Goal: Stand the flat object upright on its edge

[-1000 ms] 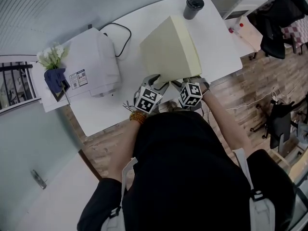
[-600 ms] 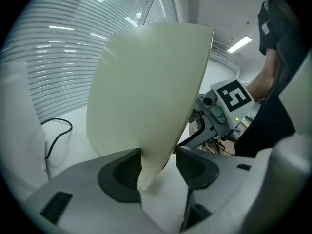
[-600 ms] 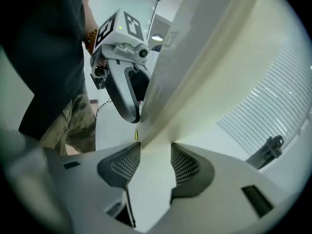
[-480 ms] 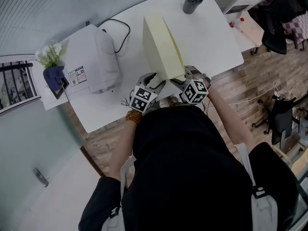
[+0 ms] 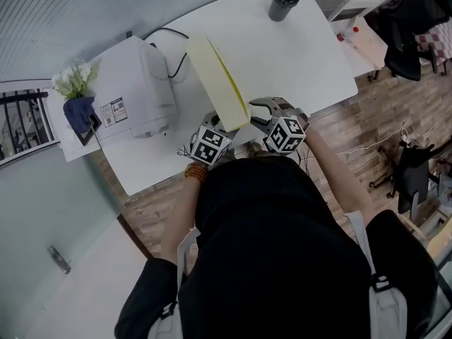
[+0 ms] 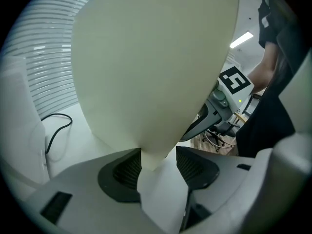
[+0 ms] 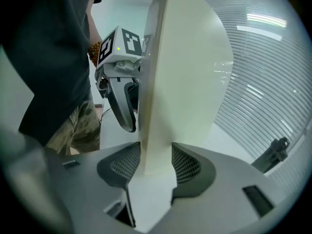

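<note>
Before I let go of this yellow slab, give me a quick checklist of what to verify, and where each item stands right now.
1. Right gripper clamped on the pale yellow slab: ok, both pads lie against its faces.
2. Left gripper clamped: not ok. The slab's corner sits between the jaws, but a gap shows at one pad.
3. Slab up on its edge: ok roughly, since the head view shows it narrow. Truly vertical: cannot tell.
4. Bottom edge seated on the table: cannot tell, it is hidden.
5. Clear of the white machine: ok, they stand apart.
6. Clear of the dark cup: ok, it stands at the table's far end.
</note>
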### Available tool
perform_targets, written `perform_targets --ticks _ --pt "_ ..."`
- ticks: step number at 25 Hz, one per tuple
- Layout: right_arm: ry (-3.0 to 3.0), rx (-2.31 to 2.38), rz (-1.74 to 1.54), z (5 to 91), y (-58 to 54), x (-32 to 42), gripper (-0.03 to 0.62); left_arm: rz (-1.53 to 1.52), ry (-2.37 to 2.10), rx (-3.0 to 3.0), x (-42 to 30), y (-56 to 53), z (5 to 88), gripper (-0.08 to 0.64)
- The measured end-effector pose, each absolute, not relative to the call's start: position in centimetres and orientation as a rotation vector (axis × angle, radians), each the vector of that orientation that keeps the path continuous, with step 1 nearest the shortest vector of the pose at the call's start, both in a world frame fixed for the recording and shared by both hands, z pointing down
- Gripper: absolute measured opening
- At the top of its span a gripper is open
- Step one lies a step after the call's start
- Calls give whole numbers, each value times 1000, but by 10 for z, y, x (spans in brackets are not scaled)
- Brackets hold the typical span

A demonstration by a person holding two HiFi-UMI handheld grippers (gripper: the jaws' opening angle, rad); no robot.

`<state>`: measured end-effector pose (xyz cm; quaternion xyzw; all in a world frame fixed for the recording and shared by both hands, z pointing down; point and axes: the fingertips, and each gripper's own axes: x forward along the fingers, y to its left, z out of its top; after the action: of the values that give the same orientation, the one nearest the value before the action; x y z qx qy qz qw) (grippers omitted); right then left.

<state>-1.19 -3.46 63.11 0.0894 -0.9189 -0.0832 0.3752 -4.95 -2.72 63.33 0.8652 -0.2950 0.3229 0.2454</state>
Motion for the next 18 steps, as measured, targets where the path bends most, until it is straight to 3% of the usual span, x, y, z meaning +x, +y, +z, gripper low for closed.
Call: perform_targets --ticks 5,13,18 --pt "-2402 258 -258 592 -38 -10 191 824 -843 2437 -55 -27 604 249" --pt "-2522 326 -352 500 -44 -15 201 664 -980 2610 -49 -45 492 254" --pt "-2533 368 -355 497 -62 -22 201 689 -1017 2617 -56 -64 493 252"
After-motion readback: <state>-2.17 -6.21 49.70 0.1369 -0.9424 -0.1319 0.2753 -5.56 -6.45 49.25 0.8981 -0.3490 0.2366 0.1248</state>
